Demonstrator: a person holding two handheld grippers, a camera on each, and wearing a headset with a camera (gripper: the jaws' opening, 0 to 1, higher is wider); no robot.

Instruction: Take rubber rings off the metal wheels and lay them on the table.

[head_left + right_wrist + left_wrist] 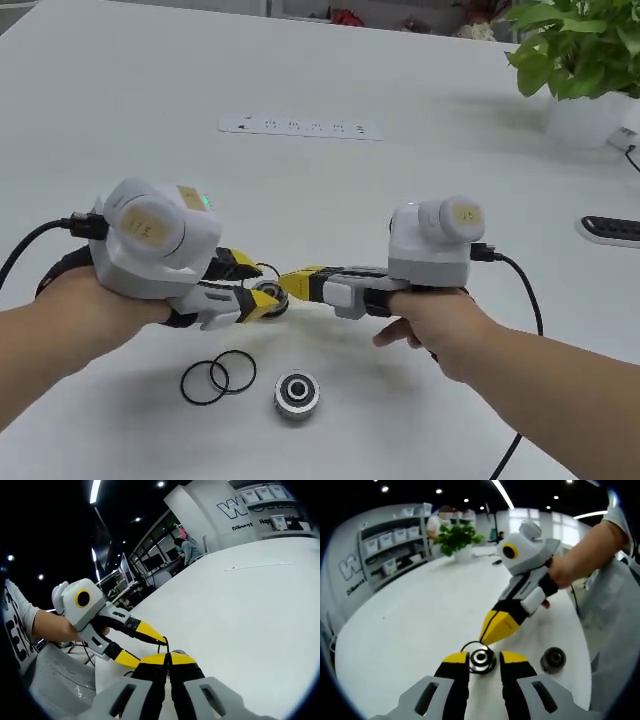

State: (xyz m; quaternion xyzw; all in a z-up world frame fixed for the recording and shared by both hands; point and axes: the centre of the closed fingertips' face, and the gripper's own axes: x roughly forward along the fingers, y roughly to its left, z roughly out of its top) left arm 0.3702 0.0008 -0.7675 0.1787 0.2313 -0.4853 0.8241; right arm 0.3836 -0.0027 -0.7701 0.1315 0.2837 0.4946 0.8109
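Observation:
My left gripper (262, 288) is shut on a small metal wheel (268, 297), which sits between its yellow fingertips (456, 659) just above the white table (330, 200). My right gripper (286, 284) meets it from the right. Its jaws are pressed together on a thin black rubber ring (266, 268) that loops off the wheel (480, 658). In the right gripper view the ring (165, 642) rises as a black line from the closed tips. Two loose rubber rings (218, 377) lie overlapping on the table near me, beside a second metal wheel (297, 393).
A white power strip (300, 127) lies farther back on the table. A potted plant (580, 60) stands at the far right, with a dark power strip (612, 230) near the right edge. Cables trail from both grippers.

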